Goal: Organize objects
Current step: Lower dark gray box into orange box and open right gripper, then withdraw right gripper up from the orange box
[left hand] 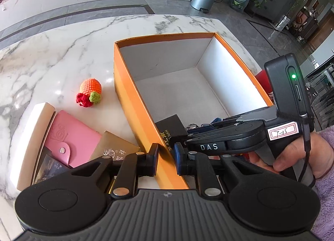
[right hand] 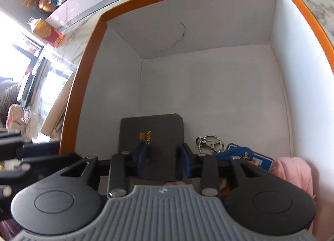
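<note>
Orange box (left hand: pixel 133 103): open-topped, white inside, standing on the marble surface (left hand: pixel 62 53). Black box (right hand: pixel 151 134) with gold lettering lies flat on its floor near the left wall; keyring (right hand: pixel 209 142), blue card (right hand: pixel 250 155) and pink item (right hand: pixel 292 170) lie beside it to the right.

Right gripper (right hand: pixel 163 156): inside the orange box, fingers (right hand: pixel 141 153) parted over the black box, holding nothing.

Left gripper (left hand: pixel 166 157): fingers (left hand: pixel 153 155) apart, straddling the orange box's near left wall; contact cannot be told.

Outside, left of the orange box: crocheted orange fruit (left hand: pixel 89 92), pink wallet (left hand: pixel 71 138), tan booklet (left hand: pixel 114 147), all on the surface
</note>
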